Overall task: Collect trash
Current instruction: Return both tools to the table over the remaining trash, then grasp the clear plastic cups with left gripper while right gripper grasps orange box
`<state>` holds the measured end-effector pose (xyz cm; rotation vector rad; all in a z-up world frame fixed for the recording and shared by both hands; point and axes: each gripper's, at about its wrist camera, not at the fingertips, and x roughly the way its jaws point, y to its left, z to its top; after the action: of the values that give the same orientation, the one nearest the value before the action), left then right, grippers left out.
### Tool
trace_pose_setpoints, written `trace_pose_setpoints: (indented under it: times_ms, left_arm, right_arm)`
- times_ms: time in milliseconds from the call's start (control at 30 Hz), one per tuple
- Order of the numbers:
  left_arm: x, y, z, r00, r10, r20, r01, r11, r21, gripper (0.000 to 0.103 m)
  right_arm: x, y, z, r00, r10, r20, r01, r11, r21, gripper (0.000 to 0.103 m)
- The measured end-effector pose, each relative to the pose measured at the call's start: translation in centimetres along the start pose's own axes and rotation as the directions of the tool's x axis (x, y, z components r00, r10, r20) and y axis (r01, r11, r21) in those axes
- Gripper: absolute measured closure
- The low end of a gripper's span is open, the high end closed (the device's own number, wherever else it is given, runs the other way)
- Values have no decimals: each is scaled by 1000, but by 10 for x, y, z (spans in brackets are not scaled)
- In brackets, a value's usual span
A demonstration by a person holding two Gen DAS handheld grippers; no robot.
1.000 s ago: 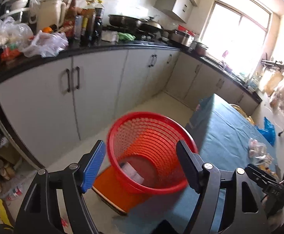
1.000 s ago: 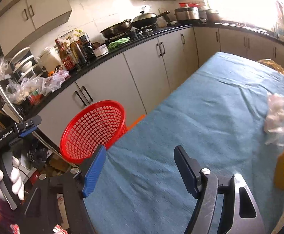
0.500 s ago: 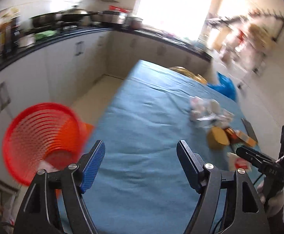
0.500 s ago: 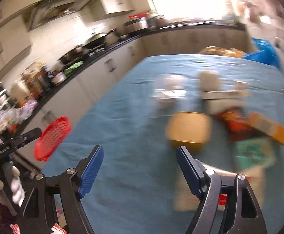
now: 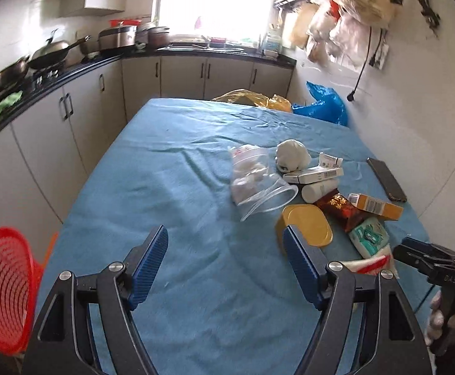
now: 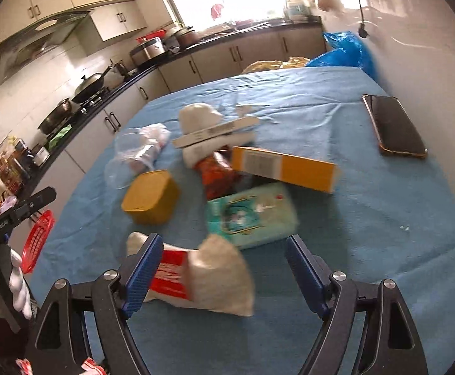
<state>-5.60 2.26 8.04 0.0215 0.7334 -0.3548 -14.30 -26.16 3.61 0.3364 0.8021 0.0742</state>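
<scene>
both fingers [image 5: 148,261] [image 6: 302,272] pairs spread, empty; one red basket [image 5: 4,290], one phone [image 6: 394,126].

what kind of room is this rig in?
A home kitchen, most likely: woks on a hob, a run of cabinets under a dark worktop, and a pot by the window. Trash lies on a table with a blue cloth.

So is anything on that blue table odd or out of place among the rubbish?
Yes: a dark phone lies flat near the table's wall-side edge, apart from the heap of wrappers and boxes. It looks like a belonging, not trash. A clear plastic cup also lies tipped on its side.
</scene>
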Motion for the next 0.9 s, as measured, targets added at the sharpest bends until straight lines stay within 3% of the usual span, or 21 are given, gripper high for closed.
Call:
trace_pose_setpoints:
  times_ms: [167, 333, 567, 667, 700, 733, 800, 900]
  left_arm:
    - [29, -22, 14, 999, 43, 10, -44, 994, 102, 28]
    - [58, -33, 22, 999, 42, -16, -39, 986, 159, 28]
    - [89, -41, 24, 998, 29, -54, -20, 987, 161, 30]
    - [100, -42, 24, 996, 13, -86, -1, 990, 142, 51]
    - [104, -42, 24, 995, 12, -97, 1, 990, 140, 68]
    - [107, -43, 23, 994, 15, -109, 0, 991, 136, 86]
    - [109, -42, 21, 991, 19, -129, -2, 992, 127, 95]
    - [100, -42, 18, 994, 18, -108, -4, 992, 127, 95]
  right_arm:
    - [5, -13, 16, 999, -51, 17, 52, 998, -26, 18]
    - [12, -19, 43, 988, -151, 40, 155, 973, -173, 15]
    - [46, -23, 57, 985, -171, -14, 158, 934, -321, 15]
    - [62, -27, 59, 982, -186, -27, 167, 930, -329, 16]
    - [65, -29, 59, 982, -184, -30, 164, 931, -327, 21]
    - [67, -31, 59, 983, -179, -34, 159, 934, -321, 32]
    - [70, -34, 60, 984, -170, -45, 149, 942, -300, 46]
    - [64, -36, 58, 989, -144, -34, 130, 955, -267, 51]
